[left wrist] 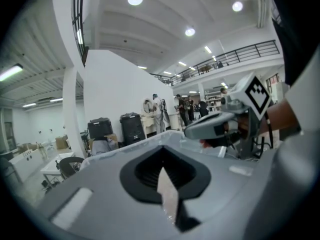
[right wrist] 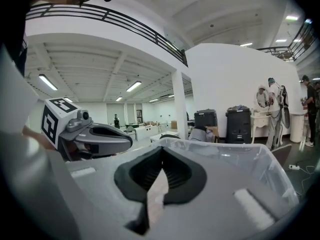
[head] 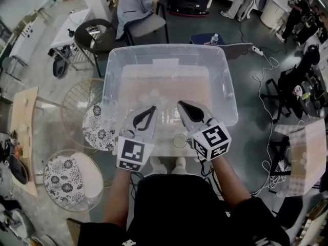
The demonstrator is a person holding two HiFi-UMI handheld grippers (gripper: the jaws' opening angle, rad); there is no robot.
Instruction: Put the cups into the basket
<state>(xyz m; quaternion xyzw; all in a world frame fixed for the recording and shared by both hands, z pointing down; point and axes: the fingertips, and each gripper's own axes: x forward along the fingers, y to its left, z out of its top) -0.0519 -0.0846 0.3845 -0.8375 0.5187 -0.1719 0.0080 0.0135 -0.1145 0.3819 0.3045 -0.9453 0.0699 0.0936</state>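
A large open hall with a pale grey concrete floor is seen from above, and at the middle of the head view stands the basket (head: pixel 166 47), a big clear plastic tub with rounded corners and no lid. A few faint, pale round shapes on its floor may be the cups, but they are too washed out to be sure. At 6 o'clock is the person (head: pixel 179 209), in a dark top, with both forearms reaching toward the tub. The left gripper (head: pixel 152 108) and the right gripper (head: pixel 180 103) are held side by side over the tub's near edge, close together but not touching, both pointing toward 12 o'clock. In each gripper view the two grey jaws meet along a closed seam with nothing between them, so both grippers are pressed together and empty. At 9 o'clock from the tub, just beside its left wall, is a stool with a flowered cushion (head: pixel 98 128), and a second flowered stool (head: pixel 64 181) stands at 8 o'clock, nearer the person. A wooden table (head: pixel 24 132) runs along the left edge. At 11 o'clock a chair draped with a grey jacket (head: pixel 136 9) faces the tub. At 1 o'clock a water bottle (head: pixel 214 38) stands just beyond the far rim. White cables (head: pixel 266 117) trail across the floor at 3 o'clock. The right gripper view shows two black bins (right wrist: pixel 237 119) against a white wall beyond the tub.
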